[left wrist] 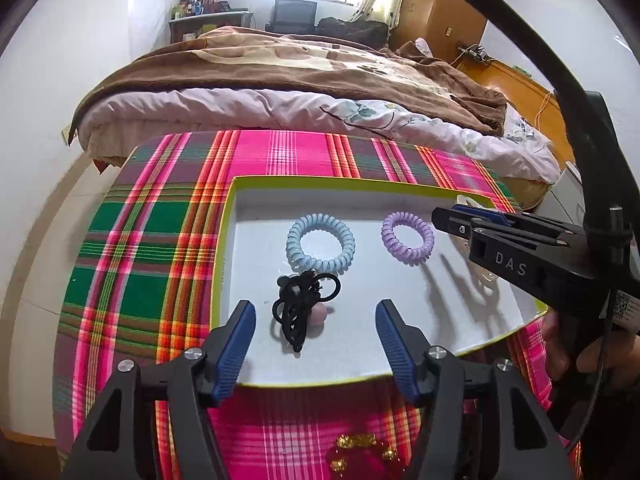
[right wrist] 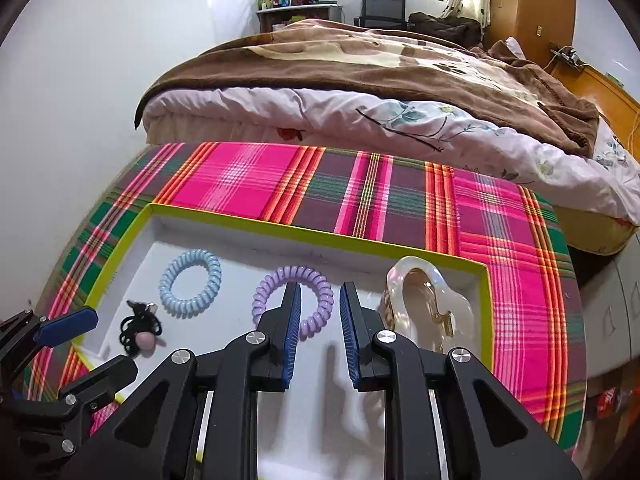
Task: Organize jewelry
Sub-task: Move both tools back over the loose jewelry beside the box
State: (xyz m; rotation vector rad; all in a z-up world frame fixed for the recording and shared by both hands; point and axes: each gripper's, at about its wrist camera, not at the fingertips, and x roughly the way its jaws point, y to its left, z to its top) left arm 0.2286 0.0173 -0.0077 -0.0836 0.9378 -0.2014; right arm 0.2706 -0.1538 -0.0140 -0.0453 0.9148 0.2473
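Over the tray (left wrist: 228,240), left claw (left wrist: 316,312) wide open (empty), black hair ties (left wrist: 298,312) below, right claw (right wrist: 320,300) slightly open, empty.

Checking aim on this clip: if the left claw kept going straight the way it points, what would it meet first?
Most likely the black hair-tie bundle with its pink bauble, lying on the white tray floor between the open left claw fingertips. The blue coil tie lies further on. Depth is hard to judge here.

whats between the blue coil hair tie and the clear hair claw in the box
The purple coil hair tie lies between the blue coil hair tie and the clear hair claw, seen in the right wrist view.
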